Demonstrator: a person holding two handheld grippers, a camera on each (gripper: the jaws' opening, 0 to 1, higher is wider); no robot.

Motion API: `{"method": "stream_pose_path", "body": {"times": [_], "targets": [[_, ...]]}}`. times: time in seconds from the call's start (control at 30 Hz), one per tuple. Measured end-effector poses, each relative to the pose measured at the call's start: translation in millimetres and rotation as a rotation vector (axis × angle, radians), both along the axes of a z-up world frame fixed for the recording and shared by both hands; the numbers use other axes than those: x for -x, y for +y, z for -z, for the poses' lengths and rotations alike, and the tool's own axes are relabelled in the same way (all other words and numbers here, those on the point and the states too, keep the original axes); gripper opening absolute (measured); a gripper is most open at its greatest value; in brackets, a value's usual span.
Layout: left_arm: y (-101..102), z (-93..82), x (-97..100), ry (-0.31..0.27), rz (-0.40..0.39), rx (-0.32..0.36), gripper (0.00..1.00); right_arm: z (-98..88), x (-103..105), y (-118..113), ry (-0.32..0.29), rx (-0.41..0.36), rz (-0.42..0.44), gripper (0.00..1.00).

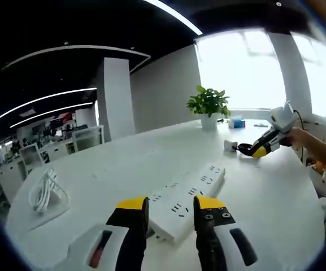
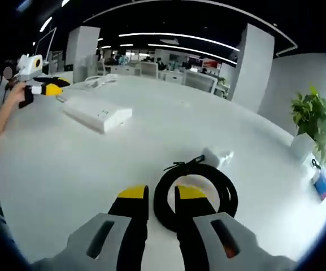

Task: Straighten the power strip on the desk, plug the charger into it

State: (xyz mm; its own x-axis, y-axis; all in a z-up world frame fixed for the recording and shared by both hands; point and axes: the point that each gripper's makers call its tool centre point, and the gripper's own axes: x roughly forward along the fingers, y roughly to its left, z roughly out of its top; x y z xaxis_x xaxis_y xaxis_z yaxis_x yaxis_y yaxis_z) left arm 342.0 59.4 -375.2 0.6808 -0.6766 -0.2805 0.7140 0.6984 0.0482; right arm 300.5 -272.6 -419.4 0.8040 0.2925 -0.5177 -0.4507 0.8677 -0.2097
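Left gripper view: left claw [image 1: 171, 206] is released, jaws apart over the near end of the white power strip [image 1: 188, 197], which lies diagonally on the white desk [image 1: 123, 164], running from 6 toward 1 o'clock. Can't tell if the jaw tips touch it. A coiled white cable [image 1: 47, 192] lies at 9 o'clock, well apart from the strip. A potted plant [image 1: 209, 107] stands at the far desk edge at 12 to 1 o'clock. Right claw [image 1: 252, 150] shows at 2 o'clock, held by a hand [image 1: 298, 136], low over the desk near a small white charger [image 1: 230, 145]. Right gripper view: right claw [image 2: 160, 195] is released, holding nothing, jaws either side of the near arc of a coiled black cable [image 2: 196, 195] lying flat on the desk. The white charger [image 2: 218, 155] sits just beyond the coil at 1 o'clock. Power strip [image 2: 98, 113] is at 10 o'clock, well apart from the charger, with the left claw [image 2: 52, 87] at its far end.
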Motion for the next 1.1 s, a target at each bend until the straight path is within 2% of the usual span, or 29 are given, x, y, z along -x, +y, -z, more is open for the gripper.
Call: {"method": "stream_pose_path", "body": {"times": [0.27, 0.53, 0.93, 1.1], "targets": [[2, 1.3, -2.7, 0.012, -0.007, 0.005, 0.32, 4.4, 1, 0, 0.018, -0.013, -0.005, 0.17], [3, -0.3, -2.4, 0.014, -0.005, 0.017, 0.32, 10.0, -1, 3, 0.066, -0.013, -0.015, 0.16], [7, -8.6, -2.4, 0.008, -0.017, 0.051, 0.32, 10.9, -4, 16, 0.103, -0.077, -0.018, 0.11], [6, -9.2, -2.1, 0.009, -0.015, 0.053, 0.32, 9.3, -5, 15, 0.122, -0.143, 0.007, 0.11]]}}
